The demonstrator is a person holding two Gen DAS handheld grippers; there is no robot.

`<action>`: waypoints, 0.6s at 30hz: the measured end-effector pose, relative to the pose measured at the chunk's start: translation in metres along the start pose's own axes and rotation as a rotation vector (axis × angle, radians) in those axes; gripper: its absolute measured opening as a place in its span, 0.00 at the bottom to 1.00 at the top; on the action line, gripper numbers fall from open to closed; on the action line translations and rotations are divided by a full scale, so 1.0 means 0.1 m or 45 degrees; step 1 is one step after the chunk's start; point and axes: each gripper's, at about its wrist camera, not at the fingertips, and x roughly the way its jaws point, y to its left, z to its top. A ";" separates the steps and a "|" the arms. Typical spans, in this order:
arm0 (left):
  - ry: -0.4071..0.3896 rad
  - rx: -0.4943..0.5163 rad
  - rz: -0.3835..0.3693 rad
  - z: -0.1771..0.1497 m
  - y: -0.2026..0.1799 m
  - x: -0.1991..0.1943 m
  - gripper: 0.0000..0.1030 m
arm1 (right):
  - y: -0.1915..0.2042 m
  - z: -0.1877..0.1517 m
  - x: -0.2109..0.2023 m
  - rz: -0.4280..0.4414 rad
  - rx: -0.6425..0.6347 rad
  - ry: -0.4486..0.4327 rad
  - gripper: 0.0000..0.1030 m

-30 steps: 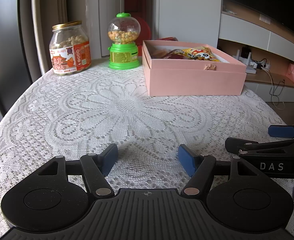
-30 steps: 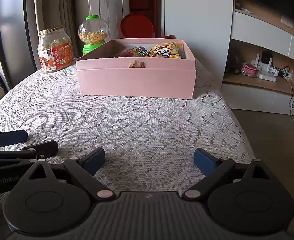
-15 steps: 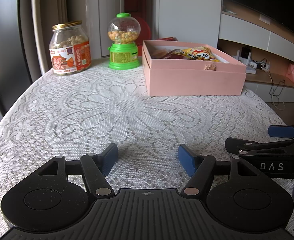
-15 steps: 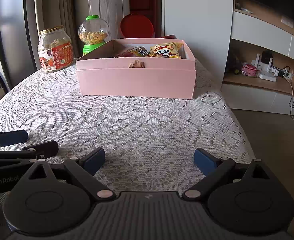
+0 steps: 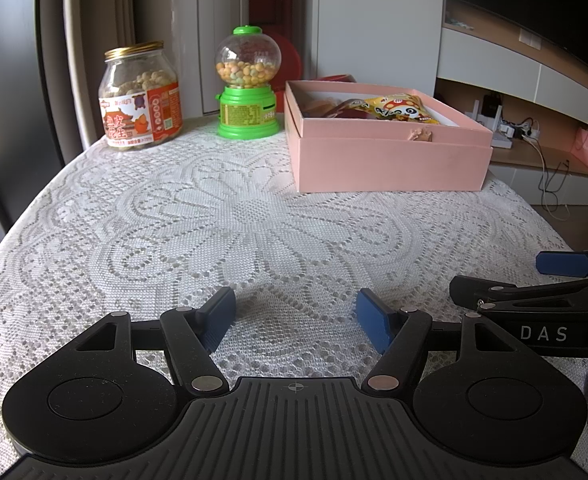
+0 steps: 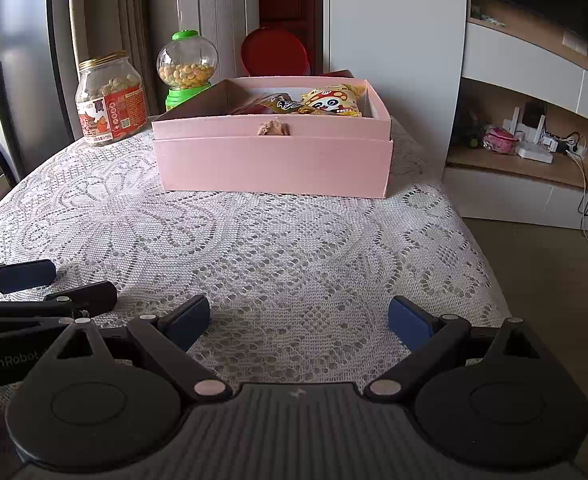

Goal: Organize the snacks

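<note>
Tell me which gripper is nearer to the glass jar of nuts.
Left. The left gripper sits on the same side as the glass jar; the right gripper is further over, facing the pink box.

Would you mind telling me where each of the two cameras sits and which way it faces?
Left wrist: sits on the left claw, low over the lace tablecloth, facing the peanut jar, candy dispenser and pink box; its own open fingers show, and the right claw enters at the right edge.
Right wrist: sits on the right claw, facing the pink box head-on; its open fingers show, and the left claw enters at the left edge.
Shared: tablecloth, jar, dispenser, box, and the snack packets inside.
</note>
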 end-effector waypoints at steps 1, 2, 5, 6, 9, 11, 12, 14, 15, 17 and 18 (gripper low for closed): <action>0.000 0.000 0.000 0.00 0.00 0.00 0.71 | 0.00 0.00 0.00 0.000 0.000 0.000 0.94; 0.000 -0.001 -0.001 0.00 0.00 0.00 0.71 | 0.00 0.00 0.00 0.000 0.000 0.000 0.94; -0.001 -0.006 -0.005 0.00 0.01 0.00 0.71 | 0.00 0.00 0.00 0.000 0.000 0.000 0.94; -0.001 -0.006 -0.005 0.00 0.01 0.00 0.71 | 0.00 0.00 0.00 0.000 0.000 0.000 0.94; -0.001 -0.009 -0.007 0.00 0.01 0.00 0.71 | 0.00 0.00 0.00 0.000 0.001 0.000 0.94; -0.001 -0.009 -0.007 0.00 0.00 0.00 0.71 | 0.00 0.00 0.00 0.000 0.001 0.000 0.94; -0.001 -0.009 -0.006 0.00 0.01 0.00 0.71 | 0.00 0.00 0.00 0.000 0.001 0.000 0.94; -0.001 -0.007 -0.004 -0.01 0.00 0.00 0.71 | 0.00 0.00 0.00 0.000 0.001 0.000 0.94; -0.001 -0.006 -0.003 -0.01 0.00 0.00 0.71 | 0.00 0.00 0.00 0.000 0.001 0.000 0.94; -0.001 -0.007 -0.004 -0.01 0.00 -0.01 0.71 | 0.00 0.00 0.00 -0.001 0.001 0.000 0.94; -0.001 -0.009 -0.006 -0.01 0.00 0.00 0.71 | 0.00 0.00 0.00 -0.001 0.000 0.000 0.94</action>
